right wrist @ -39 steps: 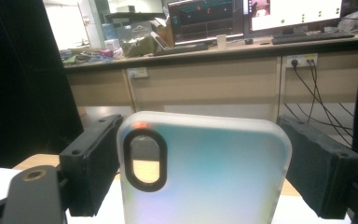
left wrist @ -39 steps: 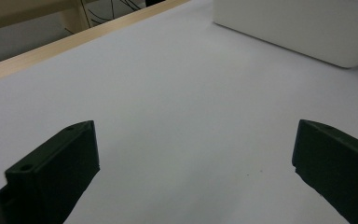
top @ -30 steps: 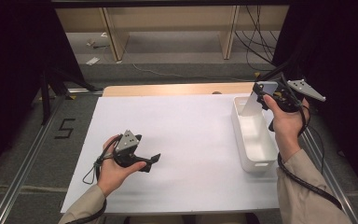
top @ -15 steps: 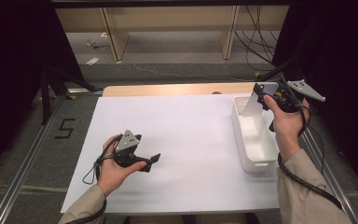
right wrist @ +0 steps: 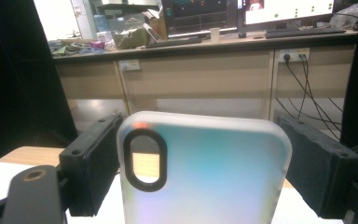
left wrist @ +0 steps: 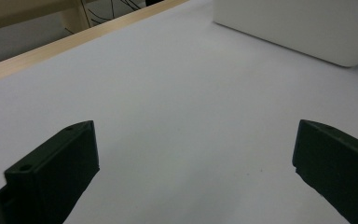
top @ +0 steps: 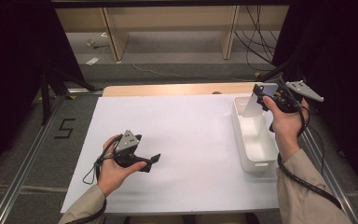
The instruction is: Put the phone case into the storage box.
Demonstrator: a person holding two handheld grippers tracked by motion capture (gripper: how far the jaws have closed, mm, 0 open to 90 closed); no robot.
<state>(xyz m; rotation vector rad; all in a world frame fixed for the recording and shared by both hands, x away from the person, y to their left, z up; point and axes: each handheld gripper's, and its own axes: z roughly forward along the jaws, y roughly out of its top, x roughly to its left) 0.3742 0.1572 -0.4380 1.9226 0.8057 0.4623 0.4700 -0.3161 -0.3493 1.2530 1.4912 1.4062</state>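
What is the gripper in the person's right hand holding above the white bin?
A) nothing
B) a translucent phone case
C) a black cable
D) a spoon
B: the right gripper has its jaws on both edges of the phone case, held over the white bin.

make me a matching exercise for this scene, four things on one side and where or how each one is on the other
1. translucent frosted phone case
2. white rectangular plastic bin
3. left gripper
4. right gripper

a. jaws open over bare white sheet
b. stands at the table's right side
c. shut on the case, held above the bin
d. clamped between two black jaws

Pairs: 1-d, 2-b, 3-a, 4-c
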